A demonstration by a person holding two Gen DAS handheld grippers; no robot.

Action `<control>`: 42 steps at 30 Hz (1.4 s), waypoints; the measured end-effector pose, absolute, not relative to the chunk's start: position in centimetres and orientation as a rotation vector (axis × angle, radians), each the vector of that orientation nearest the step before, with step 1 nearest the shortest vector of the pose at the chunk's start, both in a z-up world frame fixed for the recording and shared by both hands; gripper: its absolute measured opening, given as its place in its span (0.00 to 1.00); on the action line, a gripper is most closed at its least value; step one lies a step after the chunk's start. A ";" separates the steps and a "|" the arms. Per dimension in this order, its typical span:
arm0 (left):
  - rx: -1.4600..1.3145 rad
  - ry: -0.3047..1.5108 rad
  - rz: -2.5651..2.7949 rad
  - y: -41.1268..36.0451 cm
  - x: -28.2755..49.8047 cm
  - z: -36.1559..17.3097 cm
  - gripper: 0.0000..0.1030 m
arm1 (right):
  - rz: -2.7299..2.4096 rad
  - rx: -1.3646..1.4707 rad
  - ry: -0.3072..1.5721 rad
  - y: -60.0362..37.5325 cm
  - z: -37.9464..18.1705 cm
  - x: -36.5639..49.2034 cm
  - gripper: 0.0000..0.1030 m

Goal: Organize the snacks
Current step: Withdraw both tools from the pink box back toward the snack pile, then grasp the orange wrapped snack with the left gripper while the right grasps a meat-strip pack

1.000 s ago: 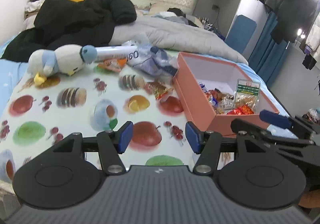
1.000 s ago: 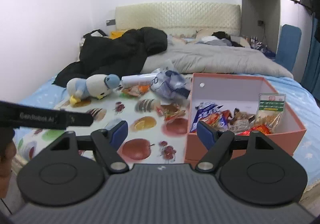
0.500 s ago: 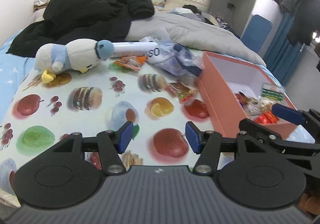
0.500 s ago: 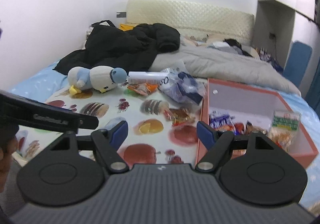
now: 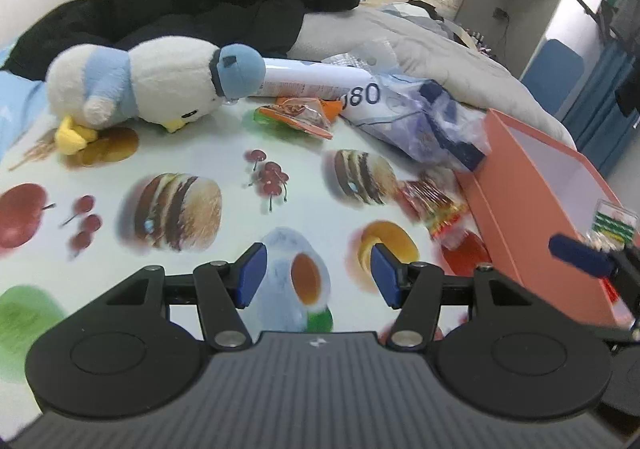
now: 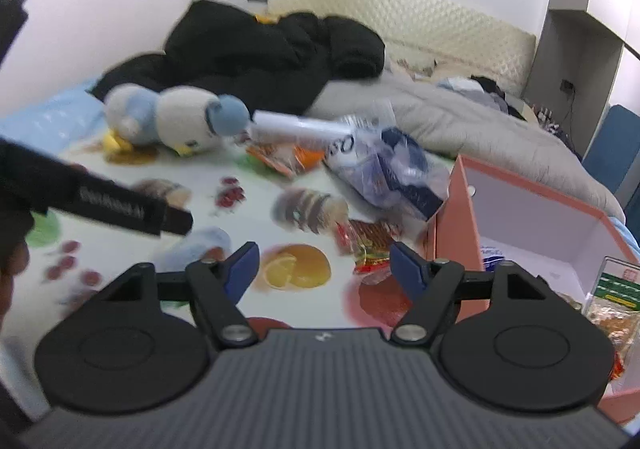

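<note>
The loose red snack packet [image 6: 366,247] lies mid-frame, just left of the pink box [image 6: 452,233] and far nearer than a second ago: both hands have swung in toward it, so a pickup looks next. The right gripper [image 6: 324,269], jaws just narrowing, is released and empty; the left gripper [image 5: 316,275] likewise gapes, touching nothing.

I see a bed [image 5: 12,85] under a fruit-print cloth [image 5: 192,269]. On it lie a plush penguin [image 5: 152,85] far left, a white tube [image 5: 316,79], snack packets [image 5: 296,117], a plastic bag [image 5: 432,121], and a pink box [image 5: 520,209] at right.
</note>
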State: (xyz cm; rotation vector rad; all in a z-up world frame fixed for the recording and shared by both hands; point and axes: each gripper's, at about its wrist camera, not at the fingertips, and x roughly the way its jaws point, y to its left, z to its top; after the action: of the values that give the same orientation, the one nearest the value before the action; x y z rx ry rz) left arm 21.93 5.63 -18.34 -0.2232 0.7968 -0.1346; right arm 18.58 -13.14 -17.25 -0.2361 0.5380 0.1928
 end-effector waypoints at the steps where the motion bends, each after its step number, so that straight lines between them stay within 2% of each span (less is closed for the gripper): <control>1: -0.230 0.797 -0.132 5.7 23.0 -18.8 0.61 | 0.185 -0.246 0.548 -13.1 -17.8 19.3 0.71; 10: -0.376 0.813 -0.159 6.5 31.5 -22.8 0.62 | 0.068 -0.521 0.593 -11.4 -23.8 25.2 0.64; 13: -0.434 0.795 -0.168 7.1 33.7 -23.5 0.69 | 0.070 -0.526 0.625 -11.2 -25.2 26.8 0.64; 17: -0.511 0.765 -0.178 7.7 36.5 -24.1 0.72 | 0.073 -0.421 0.629 -11.5 -25.1 29.0 0.64; 20: -0.588 0.765 -0.173 8.1 38.6 -24.9 0.75 | 0.080 -0.333 0.626 -11.8 -24.8 30.9 0.65; 23: -0.706 0.776 -0.192 8.8 40.1 -26.1 0.75 | 0.075 -0.284 0.627 -12.1 -25.1 32.9 0.77; 26: -0.757 0.763 -0.179 9.0 41.2 -26.8 0.74 | 0.078 -0.241 0.640 -12.6 -25.6 34.6 0.79; 28: -0.789 0.763 -0.168 9.0 41.7 -27.4 0.74 | 0.064 -0.228 0.649 -12.9 -26.0 35.7 0.88; 42: -0.920 0.698 -0.104 8.7 43.2 -28.4 0.74 | 0.018 -0.015 0.717 -15.4 -27.5 38.4 0.88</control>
State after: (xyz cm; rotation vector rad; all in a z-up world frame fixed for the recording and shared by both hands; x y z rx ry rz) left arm 43.24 8.74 -28.42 -0.9204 0.6982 -0.1039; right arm 38.40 -15.43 -27.51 -0.0150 0.7171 0.0183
